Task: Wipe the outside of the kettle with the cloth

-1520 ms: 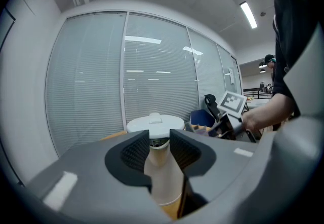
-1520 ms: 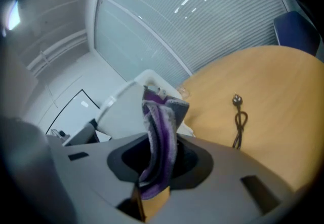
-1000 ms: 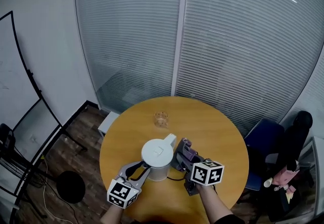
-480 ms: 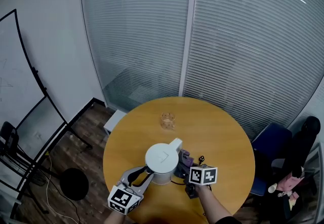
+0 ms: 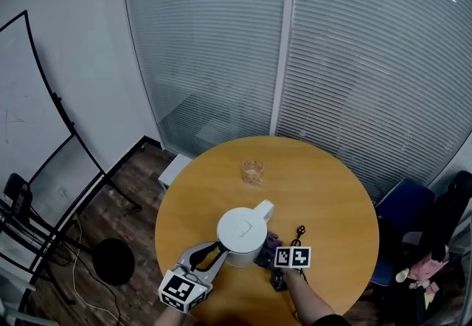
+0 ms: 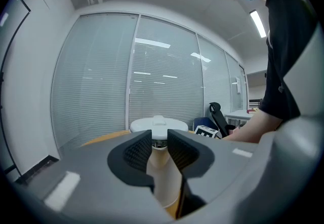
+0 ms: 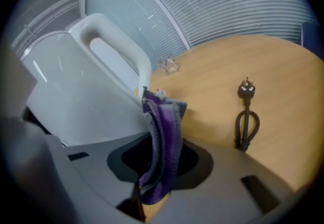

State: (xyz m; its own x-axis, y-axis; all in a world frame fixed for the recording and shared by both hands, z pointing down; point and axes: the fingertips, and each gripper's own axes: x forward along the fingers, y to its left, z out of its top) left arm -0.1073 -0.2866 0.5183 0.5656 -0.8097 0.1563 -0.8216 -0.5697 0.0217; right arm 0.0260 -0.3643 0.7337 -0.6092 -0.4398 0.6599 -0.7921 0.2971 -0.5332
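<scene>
One white kettle (image 5: 243, 234) stands on one round table (image 5: 332, 192). The left gripper (image 6: 159, 143) has just been closing its jaws, and they pinch the kettle's handle. The right gripper (image 7: 159, 159) is clamped on one purple cloth (image 7: 163, 134) that touches the kettle's side. Behind the kettle sits one glass (image 5: 253, 170). To the kettle's right lies one black plug cord (image 5: 299, 233).

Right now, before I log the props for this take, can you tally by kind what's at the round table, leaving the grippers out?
kettle: 1
cloth: 1
glass: 1
power cord: 1
Total: 4
</scene>
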